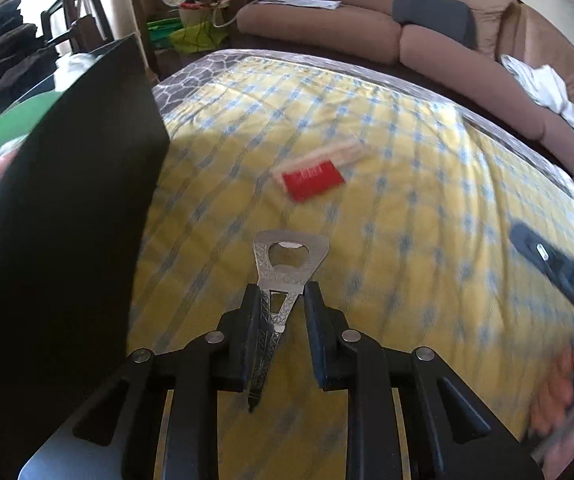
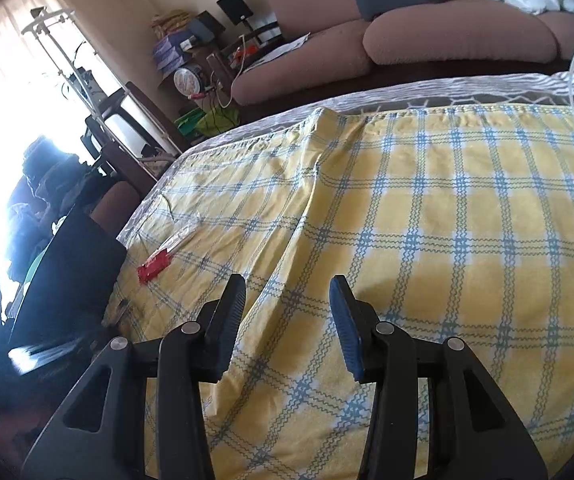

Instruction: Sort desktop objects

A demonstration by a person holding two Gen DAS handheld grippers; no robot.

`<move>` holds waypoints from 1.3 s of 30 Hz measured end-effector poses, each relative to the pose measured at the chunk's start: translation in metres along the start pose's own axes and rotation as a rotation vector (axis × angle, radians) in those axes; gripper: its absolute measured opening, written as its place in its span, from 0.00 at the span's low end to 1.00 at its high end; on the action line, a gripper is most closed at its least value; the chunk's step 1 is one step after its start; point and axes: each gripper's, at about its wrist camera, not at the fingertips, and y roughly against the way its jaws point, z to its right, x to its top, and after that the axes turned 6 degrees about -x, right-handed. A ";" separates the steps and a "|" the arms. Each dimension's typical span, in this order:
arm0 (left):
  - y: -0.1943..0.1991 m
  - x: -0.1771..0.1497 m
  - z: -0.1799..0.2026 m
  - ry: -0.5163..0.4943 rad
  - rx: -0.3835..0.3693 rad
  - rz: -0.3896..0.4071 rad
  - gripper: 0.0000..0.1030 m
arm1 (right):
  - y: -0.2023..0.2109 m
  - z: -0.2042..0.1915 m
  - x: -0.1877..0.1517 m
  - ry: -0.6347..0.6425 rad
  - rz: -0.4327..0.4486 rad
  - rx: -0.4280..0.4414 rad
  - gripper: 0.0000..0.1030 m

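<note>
A silver bottle opener [image 1: 285, 276] shaped like a lattice tower sits sharp against the blurred cloth. My left gripper [image 1: 283, 292] is shut on it, with the pads at its wide shoulder. Its loop end sticks out forward and its thin tip points back toward the camera. A red packet with a clear plastic end [image 1: 313, 180] lies on the yellow checked cloth [image 1: 407, 200] beyond it. In the right wrist view my right gripper [image 2: 287, 284] is open over the cloth [image 2: 447, 220], nothing between its fingers. The red packet [image 2: 154, 267] lies to its left.
A tall black box [image 1: 67, 220] stands at the table's left edge, with green showing behind it. The black box [image 2: 67, 276] is also in the right wrist view. A person's hand [image 1: 567, 392] holds a black tool at the right. A brown sofa [image 1: 327, 28] lies beyond the table.
</note>
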 end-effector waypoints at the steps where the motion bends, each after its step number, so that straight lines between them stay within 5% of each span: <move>1: 0.009 -0.005 -0.001 -0.008 -0.014 -0.007 0.21 | 0.000 -0.001 0.000 0.001 0.001 0.001 0.41; 5: 0.051 -0.018 -0.010 0.010 -0.065 0.014 0.21 | -0.001 -0.001 -0.001 -0.001 -0.001 0.000 0.41; 12: 0.165 -0.041 -0.021 0.043 -0.023 0.242 0.21 | 0.000 0.002 -0.001 -0.007 0.005 0.011 0.41; 19: 0.204 -0.065 -0.031 0.037 0.100 0.347 0.21 | 0.004 -0.005 -0.002 0.009 0.011 0.032 0.41; 22: 0.217 -0.062 -0.045 0.088 0.066 0.388 0.21 | 0.002 -0.011 -0.003 0.038 0.005 0.026 0.42; 27: 0.239 -0.068 -0.075 0.158 0.110 0.445 0.21 | 0.003 -0.024 -0.004 0.078 0.001 0.013 0.68; 34: 0.245 -0.072 -0.118 0.298 0.053 0.428 0.21 | 0.017 -0.045 0.004 0.135 -0.037 -0.040 0.71; 36: 0.250 -0.075 -0.127 0.336 -0.008 0.443 0.21 | 0.026 -0.069 0.007 0.201 -0.037 -0.043 0.92; 39: 0.260 -0.082 -0.139 0.366 -0.034 0.467 0.21 | 0.010 -0.120 0.000 0.360 -0.072 -0.087 0.99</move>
